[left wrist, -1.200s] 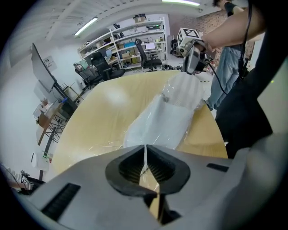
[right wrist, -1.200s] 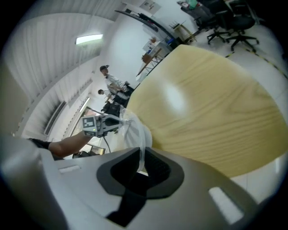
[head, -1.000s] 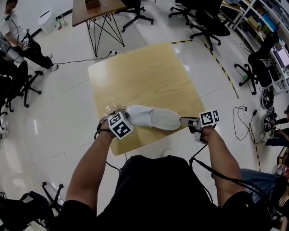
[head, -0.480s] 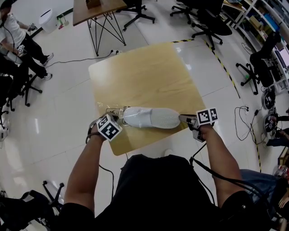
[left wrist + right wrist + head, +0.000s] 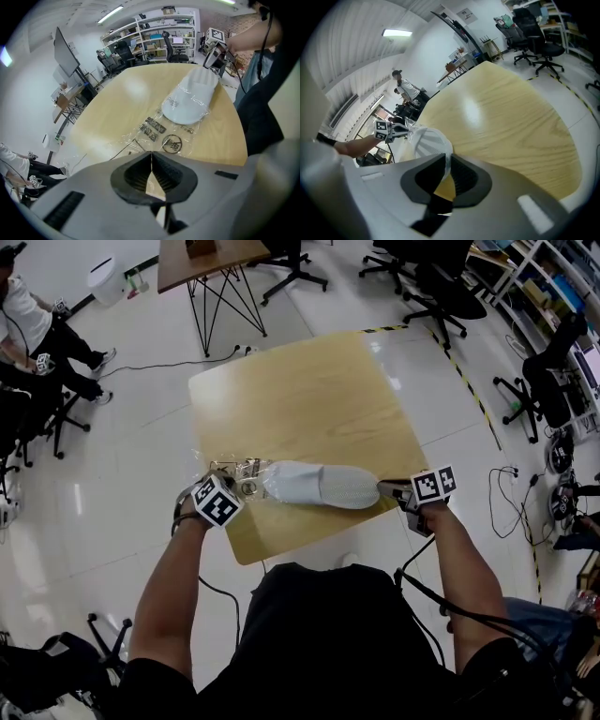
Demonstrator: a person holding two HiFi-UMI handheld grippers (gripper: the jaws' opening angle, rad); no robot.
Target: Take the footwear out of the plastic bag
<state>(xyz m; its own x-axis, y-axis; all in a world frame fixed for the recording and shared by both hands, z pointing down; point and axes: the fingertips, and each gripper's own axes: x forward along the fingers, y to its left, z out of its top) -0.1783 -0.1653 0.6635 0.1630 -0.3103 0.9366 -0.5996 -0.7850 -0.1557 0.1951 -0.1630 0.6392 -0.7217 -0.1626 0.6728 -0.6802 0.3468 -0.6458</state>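
Observation:
A white slipper (image 5: 323, 486) lies across the near part of the wooden table (image 5: 309, 399). My right gripper (image 5: 386, 491) is shut on its right end; in the right gripper view white material (image 5: 446, 159) sits pinched between the jaws. A clear printed plastic bag (image 5: 239, 472) trails off the slipper's left end. My left gripper (image 5: 230, 486) is shut on the bag's edge. In the left gripper view the bag (image 5: 159, 133) stretches from the closed jaws to the slipper (image 5: 192, 96), which is still partly covered by film. The right gripper (image 5: 216, 51) shows beyond it.
The table's near edge (image 5: 281, 549) runs just under both grippers. Office chairs (image 5: 431, 287) stand at the back right, and another table (image 5: 206, 254) stands behind. A seated person (image 5: 28, 324) is at the far left. Cables (image 5: 502, 493) lie on the floor at right.
My left gripper has moved left with the bag, drawing the film off the slipper's left end. The right gripper and the slipper have shifted slightly to the right.

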